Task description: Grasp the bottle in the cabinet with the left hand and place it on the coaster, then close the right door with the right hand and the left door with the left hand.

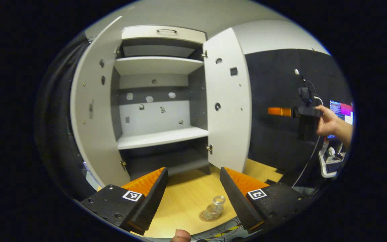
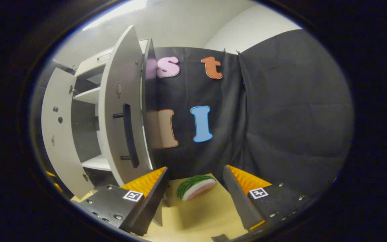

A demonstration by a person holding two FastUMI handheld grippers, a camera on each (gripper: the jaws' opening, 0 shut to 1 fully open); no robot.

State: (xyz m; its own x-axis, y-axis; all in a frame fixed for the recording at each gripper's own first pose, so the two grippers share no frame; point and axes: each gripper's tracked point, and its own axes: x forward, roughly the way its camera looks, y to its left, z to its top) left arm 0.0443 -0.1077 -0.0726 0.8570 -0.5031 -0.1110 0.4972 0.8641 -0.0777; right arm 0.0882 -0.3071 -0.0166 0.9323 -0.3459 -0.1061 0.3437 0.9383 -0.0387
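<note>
Already set down: bottle on the coaster, both doors open

Left tongs (image 1: 193, 188) are released, jaws spread wide with nothing between them, held above the wooden table (image 1: 186, 198). Just beyond them, near the table's near edge, the clear bottle (image 1: 215, 208) stands upright on the round coaster (image 1: 207, 216). Farther off is the cabinet (image 1: 160, 101), its shelves bare, with the left door (image 1: 92, 111) and the right door (image 1: 228, 101) both swung open. Far to the right, a hand (image 1: 329, 122) holds the other tool up in front of the black cloth wall.

Right tongs (image 2: 195, 188) are likewise released and grasp nothing. Between their jaws, farther along the table, lies a watermelon slice (image 2: 195, 186). To the left, the right door shows its outer face with a dark bar handle (image 2: 129, 139), standing near the tongs but apart from them.
</note>
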